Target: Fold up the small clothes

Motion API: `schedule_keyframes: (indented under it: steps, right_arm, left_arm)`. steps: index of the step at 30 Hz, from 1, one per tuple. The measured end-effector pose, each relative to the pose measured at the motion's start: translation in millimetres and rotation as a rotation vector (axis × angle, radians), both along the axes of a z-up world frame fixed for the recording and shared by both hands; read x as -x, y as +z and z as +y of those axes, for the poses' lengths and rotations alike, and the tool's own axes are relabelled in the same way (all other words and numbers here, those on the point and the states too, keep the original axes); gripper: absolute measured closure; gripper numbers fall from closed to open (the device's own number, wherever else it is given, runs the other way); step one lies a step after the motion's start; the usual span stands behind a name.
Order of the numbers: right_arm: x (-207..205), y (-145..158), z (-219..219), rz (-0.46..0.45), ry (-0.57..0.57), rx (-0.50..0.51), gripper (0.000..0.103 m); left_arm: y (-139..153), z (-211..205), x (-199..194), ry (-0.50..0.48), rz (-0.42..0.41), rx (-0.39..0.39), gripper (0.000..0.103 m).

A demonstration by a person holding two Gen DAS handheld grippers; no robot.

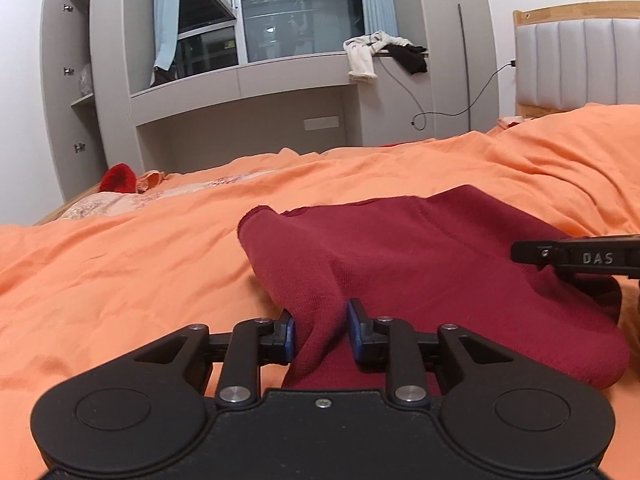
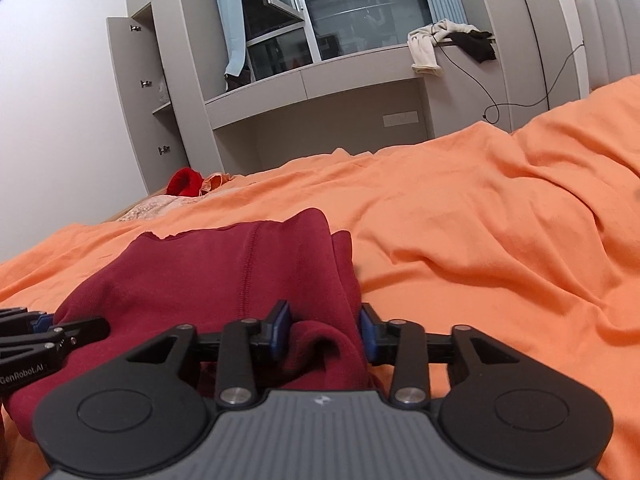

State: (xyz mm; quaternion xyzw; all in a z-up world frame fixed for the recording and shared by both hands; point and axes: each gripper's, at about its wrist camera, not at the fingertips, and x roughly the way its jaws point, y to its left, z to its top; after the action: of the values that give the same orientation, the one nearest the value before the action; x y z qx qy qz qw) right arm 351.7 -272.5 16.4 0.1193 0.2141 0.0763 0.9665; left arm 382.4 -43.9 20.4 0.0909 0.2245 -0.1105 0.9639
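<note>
A dark red knit garment point(image 1: 420, 256) lies on the orange bed cover point(image 1: 120, 264); it also shows in the right wrist view point(image 2: 224, 272). My left gripper point(image 1: 320, 332) is shut on a bunched fold at the garment's near left edge. My right gripper point(image 2: 324, 332) is shut on the near right edge, where the cloth is bunched between the blue pads point(image 2: 282, 328). The right gripper's finger point(image 1: 576, 258) shows at the right edge of the left wrist view. The left gripper point(image 2: 44, 332) shows at the left edge of the right wrist view.
A bright red item point(image 1: 118, 178) and a peach cloth point(image 1: 152, 180) lie at the far left of the bed. A grey built-in desk and window ledge point(image 1: 248, 92) stand beyond, with white and black clothes point(image 1: 380, 52). A padded headboard point(image 1: 576, 68) is far right.
</note>
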Motion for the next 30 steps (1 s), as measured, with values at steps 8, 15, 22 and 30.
schedule_keyframes:
  steps: [8,15,22,30]
  right_arm:
    - [0,1,-5,0.008,-0.019,-0.015,0.046]
    - [5,8,-9,-0.029,-0.03,-0.035,0.019]
    - [23,24,-16,-0.103,-0.05,-0.045,0.002]
    - [59,44,-21,-0.19,-0.038,-0.003,0.0]
  left_arm:
    - [1,1,-1,0.04,0.009,0.003,0.061]
    - [6,7,0,0.121,0.023,0.039,0.028]
    - [18,12,11,0.139,0.009,0.11,0.008]
    - [41,6,48,0.064,-0.125,0.134,0.001]
